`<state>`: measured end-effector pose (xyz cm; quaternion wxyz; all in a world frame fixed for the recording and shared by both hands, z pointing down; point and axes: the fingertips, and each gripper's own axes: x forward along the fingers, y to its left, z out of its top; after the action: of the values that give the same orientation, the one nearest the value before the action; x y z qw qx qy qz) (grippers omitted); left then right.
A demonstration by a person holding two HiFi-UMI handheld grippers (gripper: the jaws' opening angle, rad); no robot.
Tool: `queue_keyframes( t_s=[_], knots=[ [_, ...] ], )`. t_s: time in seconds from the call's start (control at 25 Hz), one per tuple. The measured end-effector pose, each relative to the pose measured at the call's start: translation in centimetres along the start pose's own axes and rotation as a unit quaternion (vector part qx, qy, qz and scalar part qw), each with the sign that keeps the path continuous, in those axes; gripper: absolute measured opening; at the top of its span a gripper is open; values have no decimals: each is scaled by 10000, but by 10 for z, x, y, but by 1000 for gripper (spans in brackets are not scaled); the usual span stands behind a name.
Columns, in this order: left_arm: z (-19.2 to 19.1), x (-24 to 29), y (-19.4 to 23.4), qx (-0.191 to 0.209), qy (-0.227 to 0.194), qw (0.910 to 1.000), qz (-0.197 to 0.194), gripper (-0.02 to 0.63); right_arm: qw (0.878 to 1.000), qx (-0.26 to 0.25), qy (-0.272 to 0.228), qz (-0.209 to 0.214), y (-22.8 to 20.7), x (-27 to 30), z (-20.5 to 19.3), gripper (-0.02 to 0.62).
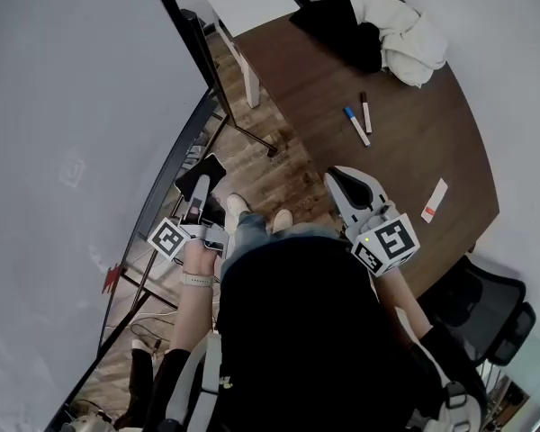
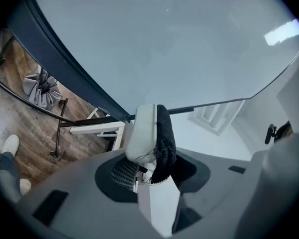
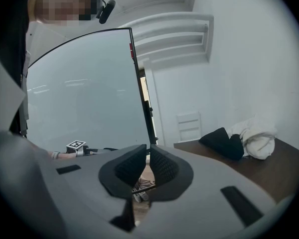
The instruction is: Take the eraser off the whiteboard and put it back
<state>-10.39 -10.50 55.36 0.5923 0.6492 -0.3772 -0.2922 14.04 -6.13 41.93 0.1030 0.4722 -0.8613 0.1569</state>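
Observation:
The eraser point(image 2: 150, 136), a white body with black felt on its right face, stands upright between the jaws of my left gripper point(image 2: 152, 159), which is shut on it. The eraser is held a little off the whiteboard point(image 2: 164, 44), whose pale surface fills the view behind it. In the head view the left gripper point(image 1: 201, 190) carries the eraser point(image 1: 189, 180) near the lower frame of the whiteboard point(image 1: 72, 106). My right gripper point(image 1: 346, 185) hangs beside the table with its jaws together. In its own view the right gripper point(image 3: 148, 151) holds nothing.
A brown table point(image 1: 405, 151) at the right carries two markers point(image 1: 357, 125), black and white cloths point(image 1: 387, 30) and a small white card point(image 1: 435, 200). An office chair point(image 1: 490, 304) stands at its near end. The whiteboard's stand legs point(image 1: 247, 138) cross the wooden floor.

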Motion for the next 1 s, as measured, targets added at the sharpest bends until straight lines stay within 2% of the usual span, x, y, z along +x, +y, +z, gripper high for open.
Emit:
queue_keyframes(
  t_s=[0.24, 0.48, 0.64, 0.8, 1.0],
  knots=[
    [-29, 39, -39, 617, 689, 9952, -327, 169, 9991, 108, -195, -352, -20, -18, 5, 32],
    [-49, 65, -77, 1460, 1235, 9800, -551, 169, 9971, 171, -407, -625, -33, -35, 11, 32],
    [-56, 76, -105, 2295, 1403, 9605, -717, 169, 9951, 190, -549, -805, -41, -45, 19, 32],
    [-66, 86, -132, 3103, 1491, 9351, -839, 169, 9932, 221, -657, -938, -47, -52, 24, 32],
    [-73, 93, -163, 3834, 1493, 9055, -1041, 169, 9916, 213, -753, -1030, -50, -56, 28, 32]
  ],
)
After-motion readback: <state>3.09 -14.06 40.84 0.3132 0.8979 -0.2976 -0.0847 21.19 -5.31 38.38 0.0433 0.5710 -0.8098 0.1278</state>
